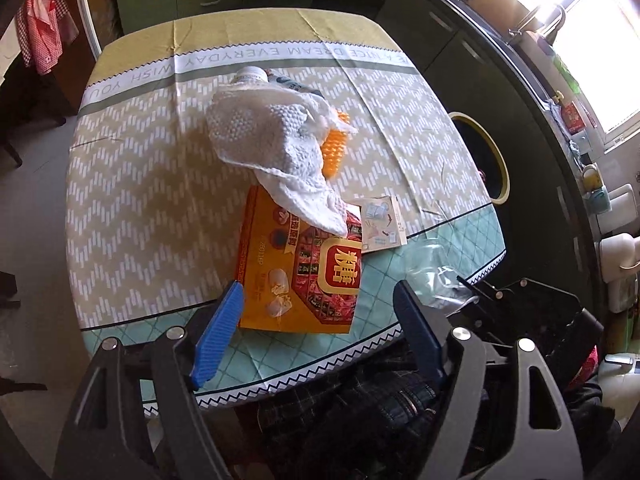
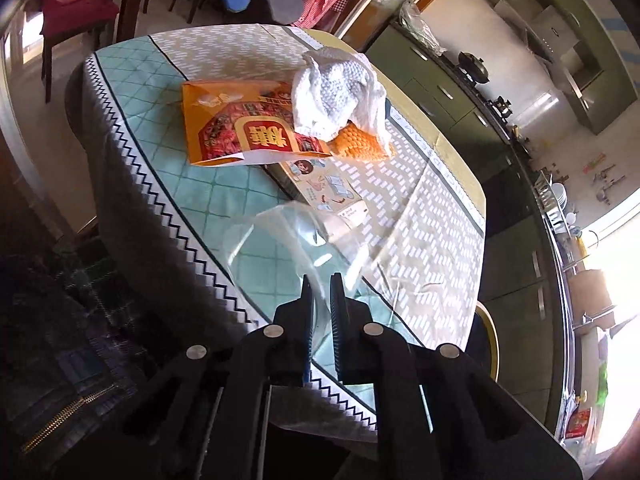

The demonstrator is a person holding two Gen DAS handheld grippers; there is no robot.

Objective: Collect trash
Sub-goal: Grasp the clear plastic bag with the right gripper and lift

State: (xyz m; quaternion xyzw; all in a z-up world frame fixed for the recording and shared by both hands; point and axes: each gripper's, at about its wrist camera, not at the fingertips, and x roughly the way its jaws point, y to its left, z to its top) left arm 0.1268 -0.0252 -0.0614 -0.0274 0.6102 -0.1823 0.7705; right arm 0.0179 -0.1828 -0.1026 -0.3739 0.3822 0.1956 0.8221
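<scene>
The right claw point(image 2: 320, 286) is clenched on a clear plastic wrapper point(image 2: 280, 240) held over the near edge of the surface point(image 2: 132, 92), which wears a teal, zigzag-patterned cloth. The left claw point(image 1: 316, 308) hangs released, blue pads wide apart, above an orange candy box point(image 1: 296, 272). A crumpled white paper towel point(image 1: 272, 140) drapes over the box and an orange sponge point(image 1: 336, 148), with a small card point(image 1: 380, 220) beside them. Only the left view shows a bottle point(image 1: 252, 74) behind the towel; the right view alone shows dining chairs point(image 2: 76, 8) and a green kitchen counter point(image 2: 460, 92).
</scene>
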